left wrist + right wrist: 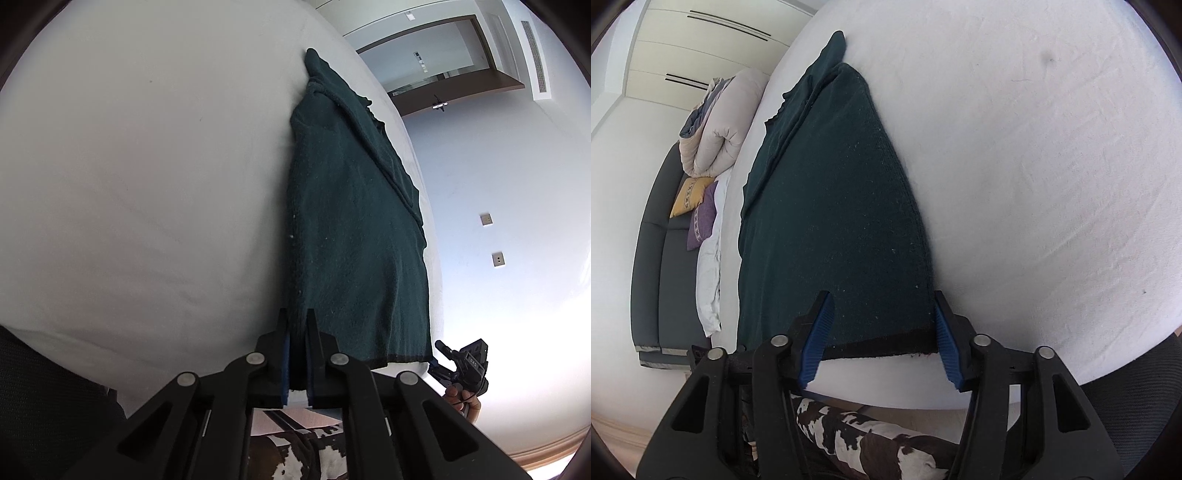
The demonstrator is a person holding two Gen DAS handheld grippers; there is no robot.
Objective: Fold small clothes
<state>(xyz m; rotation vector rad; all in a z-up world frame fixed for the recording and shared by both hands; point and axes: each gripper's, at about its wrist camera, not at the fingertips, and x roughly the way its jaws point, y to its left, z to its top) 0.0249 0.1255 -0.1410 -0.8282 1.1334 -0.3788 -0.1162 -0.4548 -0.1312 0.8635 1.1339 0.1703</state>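
Note:
A dark green knitted garment (pixel 354 221) lies folded lengthwise on a white bed sheet (pixel 129 166). My left gripper (pixel 297 321) is shut on the garment's near corner, with the fabric pinched between the blue pads. In the right wrist view the same garment (pixel 831 206) stretches away from the camera. My right gripper (pixel 881 306) is open, its blue-padded fingers (pixel 820 332) standing either side of the garment's near hem corner without closing on it. The right gripper also shows in the left wrist view (pixel 465 365), beyond the hem's far corner.
A dark sofa (pixel 653 236) with yellow and purple cushions (pixel 692 199) and a rolled quilt (pixel 720 125) stands beyond the bed (pixel 1034 147). A brown-and-white patterned rug (pixel 871 439) lies below the bed edge. A doorway (pixel 443 59) and wall switches are in the background.

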